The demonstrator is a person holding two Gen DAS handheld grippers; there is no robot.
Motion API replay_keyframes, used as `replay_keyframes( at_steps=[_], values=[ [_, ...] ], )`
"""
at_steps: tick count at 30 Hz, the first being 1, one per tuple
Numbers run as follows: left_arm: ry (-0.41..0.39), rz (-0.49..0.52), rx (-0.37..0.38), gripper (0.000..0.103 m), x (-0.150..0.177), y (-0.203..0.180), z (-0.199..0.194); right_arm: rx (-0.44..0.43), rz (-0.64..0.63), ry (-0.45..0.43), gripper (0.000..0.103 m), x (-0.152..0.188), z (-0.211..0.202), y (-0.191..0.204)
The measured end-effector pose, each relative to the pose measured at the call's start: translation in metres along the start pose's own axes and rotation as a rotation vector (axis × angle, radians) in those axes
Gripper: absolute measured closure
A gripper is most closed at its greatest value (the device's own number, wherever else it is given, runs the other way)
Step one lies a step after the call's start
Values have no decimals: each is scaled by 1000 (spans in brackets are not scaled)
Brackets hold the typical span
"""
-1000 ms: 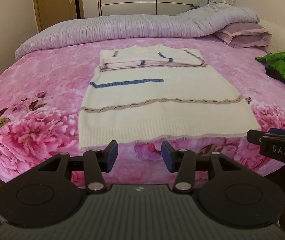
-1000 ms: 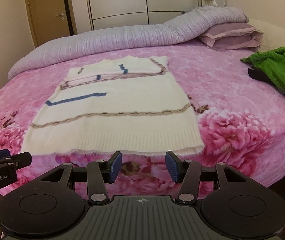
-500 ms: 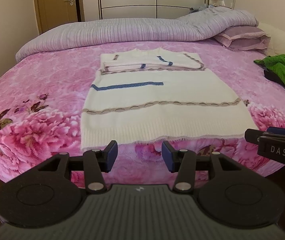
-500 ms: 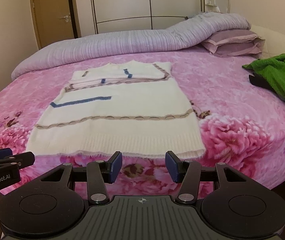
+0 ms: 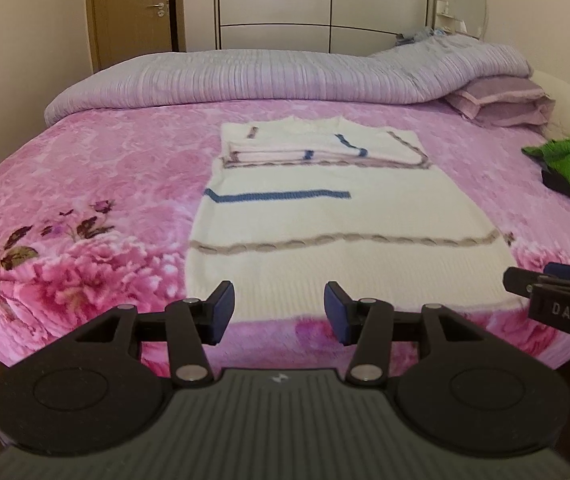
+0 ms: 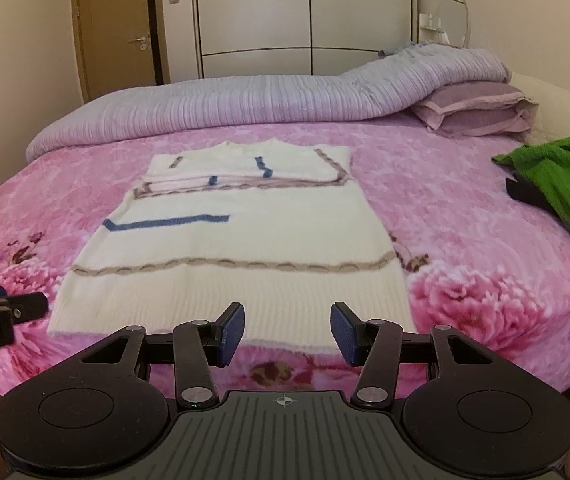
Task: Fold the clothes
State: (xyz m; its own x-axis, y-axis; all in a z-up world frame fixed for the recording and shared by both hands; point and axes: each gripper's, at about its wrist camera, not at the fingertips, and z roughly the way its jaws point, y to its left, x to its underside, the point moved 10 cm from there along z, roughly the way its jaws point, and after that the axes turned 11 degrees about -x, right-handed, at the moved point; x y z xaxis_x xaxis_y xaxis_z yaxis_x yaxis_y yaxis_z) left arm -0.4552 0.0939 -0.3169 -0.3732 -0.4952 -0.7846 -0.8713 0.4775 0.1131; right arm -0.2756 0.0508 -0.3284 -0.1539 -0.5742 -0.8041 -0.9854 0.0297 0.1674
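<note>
The left tongs (image 5: 277, 312) hang before the near edge of the bed (image 5: 85, 200) with nothing between the jaws, which are opening. The sweater (image 5: 325, 220) lies flat mid-bed, sleeves already folded in across its top. It looks a soft, light knit that will sag and stretch, so the ribbed hem corners seem the best hold. The right tongs (image 6: 289, 334) gape empty near the hem. No containers are in view.
</note>
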Motion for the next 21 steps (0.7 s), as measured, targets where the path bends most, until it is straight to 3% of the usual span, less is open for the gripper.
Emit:
replay_keyframes(
  at_steps=[4, 11, 15, 21],
  values=[
    [29, -77, 59, 48, -9, 28, 28, -17, 65, -27, 51, -9, 11, -28],
    [187, -237, 135, 51, 11, 85, 113, -140, 396, 23, 51, 1, 53, -132],
    [266, -330, 233, 51, 19, 93, 148, -210, 457, 20, 51, -3, 68, -167],
    [305, -365, 277, 53, 22, 97, 185, -323, 607, 53, 51, 1, 89, -206]
  ],
)
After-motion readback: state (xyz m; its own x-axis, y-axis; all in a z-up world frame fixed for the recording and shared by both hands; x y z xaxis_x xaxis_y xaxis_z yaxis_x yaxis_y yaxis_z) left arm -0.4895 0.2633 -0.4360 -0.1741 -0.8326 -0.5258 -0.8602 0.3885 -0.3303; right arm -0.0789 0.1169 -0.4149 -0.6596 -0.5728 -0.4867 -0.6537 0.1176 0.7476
